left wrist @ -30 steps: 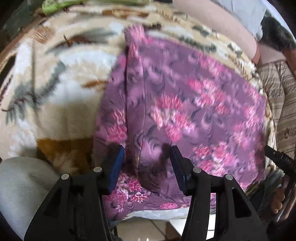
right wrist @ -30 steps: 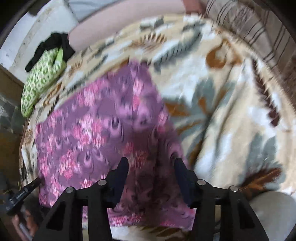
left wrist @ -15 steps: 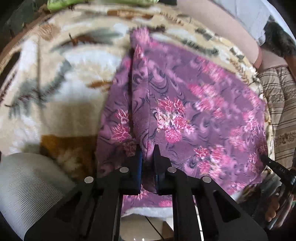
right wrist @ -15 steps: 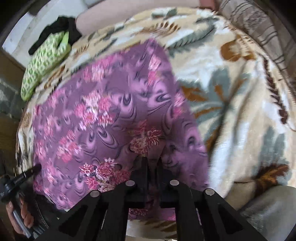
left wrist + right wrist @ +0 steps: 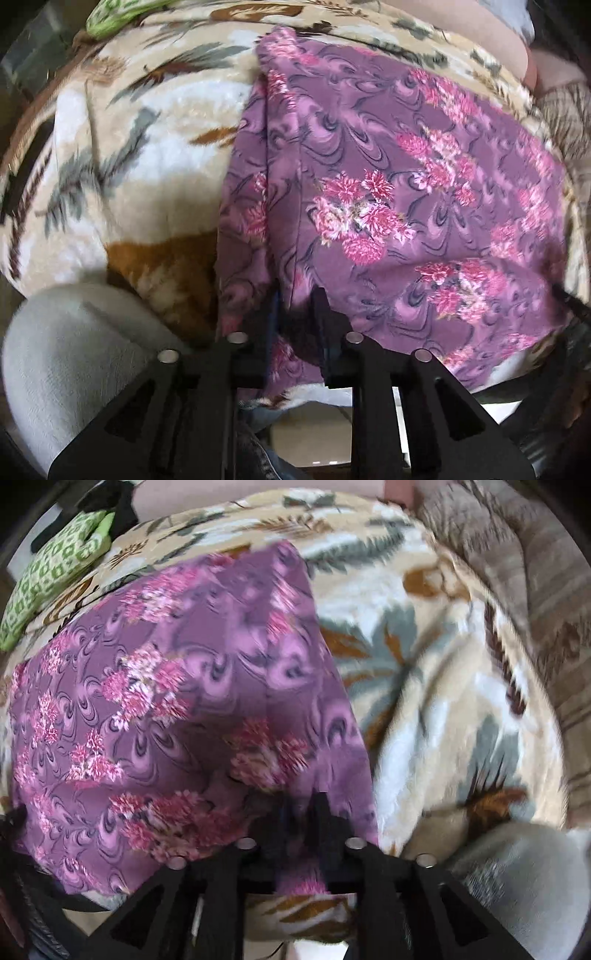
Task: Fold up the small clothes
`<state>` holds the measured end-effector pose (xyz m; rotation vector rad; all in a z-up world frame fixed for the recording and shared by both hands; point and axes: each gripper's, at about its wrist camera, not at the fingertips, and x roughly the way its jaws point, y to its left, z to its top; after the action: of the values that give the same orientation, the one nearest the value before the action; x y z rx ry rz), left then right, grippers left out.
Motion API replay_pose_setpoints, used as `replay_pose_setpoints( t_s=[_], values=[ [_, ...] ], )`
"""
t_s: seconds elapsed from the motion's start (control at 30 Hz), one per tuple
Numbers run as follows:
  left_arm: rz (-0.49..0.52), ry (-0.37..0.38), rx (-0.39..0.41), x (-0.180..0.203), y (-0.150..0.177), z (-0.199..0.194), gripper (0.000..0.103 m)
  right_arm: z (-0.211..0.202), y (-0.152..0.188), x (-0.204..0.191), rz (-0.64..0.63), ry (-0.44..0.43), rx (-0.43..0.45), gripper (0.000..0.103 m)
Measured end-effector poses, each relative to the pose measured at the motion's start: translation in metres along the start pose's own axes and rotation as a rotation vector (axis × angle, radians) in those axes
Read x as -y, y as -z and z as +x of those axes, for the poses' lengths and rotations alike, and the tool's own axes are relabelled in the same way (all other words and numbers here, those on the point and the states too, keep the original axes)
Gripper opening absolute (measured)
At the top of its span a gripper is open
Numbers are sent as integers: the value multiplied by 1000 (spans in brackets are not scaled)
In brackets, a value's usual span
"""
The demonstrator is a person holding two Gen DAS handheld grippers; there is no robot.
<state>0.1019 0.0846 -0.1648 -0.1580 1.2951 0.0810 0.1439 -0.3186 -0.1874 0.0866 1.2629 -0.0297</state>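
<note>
The purple floral garment [image 5: 388, 206] lies spread across the patterned blanket [image 5: 122, 155] of a bed, filling the centre and right of the left wrist view and the left half of the right wrist view [image 5: 177, 701]. Its near hem hangs over the bed's front edge at the bottom of both frames.

The left tongs [image 5: 295, 314] are pinched on a raised ridge of the cloth near its left border, low in the frame, with fabric bunched between the narrow jaws. The right tongs [image 5: 299, 812] are likewise clamped on a tuck of the garment close to its right edge, at lower centre.

By my judgement the fold is only at its start: both near corners are gripped, but the cloth reads as mostly a single flat layer, apart from a narrow strip doubled along its left edge. Carrying the hem toward the upper part of the frame, laying it down and any second fold all remain. A green patterned cloth [image 5: 55, 572] sits in the upper left of the right view, well apart
</note>
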Motion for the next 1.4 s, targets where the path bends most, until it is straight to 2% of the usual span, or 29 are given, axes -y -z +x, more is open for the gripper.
replay_pose_setpoints(
  t_s=[0.07, 0.13, 0.2, 0.23, 0.27, 0.37, 0.43, 0.47, 0.5, 0.57, 0.63, 0.8, 0.9, 1.0, 1.07, 1.13, 1.17, 1.2, 1.3, 1.37, 1.4],
  values=[
    [-15, 39, -3, -4, 2, -4, 22, -6, 0, 6, 36, -40, 12, 29],
    [-34, 92, 26, -8, 2, -17, 22, -21, 0, 9, 59, -105, 83, 30],
    [-64, 147, 85, -19, 6, -34, 23, -43, 4, 11, 49, -180, 178, 40],
    [-75, 159, 104, -24, 3, -39, 25, -51, 6, 12, 44, -191, 215, 50],
    [-86, 162, 121, -27, 1, -43, 30, -60, 10, 12, 40, -199, 261, 54],
    [-98, 157, 146, -35, -9, -51, 32, -76, 12, 6, 21, -278, 325, 54],
    [-106, 148, 141, -35, -17, -48, 39, -82, 6, -13, -11, -346, 327, 54],
    [-123, 124, 144, -39, -22, -46, 48, -84, 3, -23, -35, -388, 318, 55],
    [-132, 110, 146, -37, -30, -40, 54, -86, 0, -31, -55, -430, 300, 55],
    [-160, 115, 142, -44, -35, -35, 54, -83, -12, -50, -72, -526, 246, 55],
    [-191, 133, 74, -50, -44, -22, 56, -78, -27, -76, -84, -623, 203, 55],
    [-194, 224, -50, -53, -42, 2, 56, -76, -47, -132, -114, -616, 184, 55],
    [-168, 198, -97, -52, -40, 7, 56, -68, -55, -160, -145, -680, 132, 55],
    [-97, 119, -111, -38, -34, 9, 56, -54, -61, -187, -176, -703, 70, 55],
    [-92, 93, -87, -33, -32, 10, 55, -45, -63, -203, -199, -707, 32, 55],
    [-122, 118, -67, -34, -29, 9, 36, -33, -66, -220, -221, -719, -15, 55],
    [-129, 147, -53, -34, -27, 7, 20, -28, -67, -226, -228, -722, -36, 55],
    [-131, 162, -31, -34, -25, 2, 15, -22, -69, -232, -236, -727, -63, 55],
    [-134, 194, 115, -31, -8, -26, 12, -6, -74, -249, -246, -754, -156, 55],
    [-140, 217, 180, -27, 3, -33, 12, -1, -75, -265, -268, -772, -195, 55],
    [-135, 204, 206, -23, 7, -35, 12, 0, -75, -274, -291, -768, -198, 55]
  ],
)
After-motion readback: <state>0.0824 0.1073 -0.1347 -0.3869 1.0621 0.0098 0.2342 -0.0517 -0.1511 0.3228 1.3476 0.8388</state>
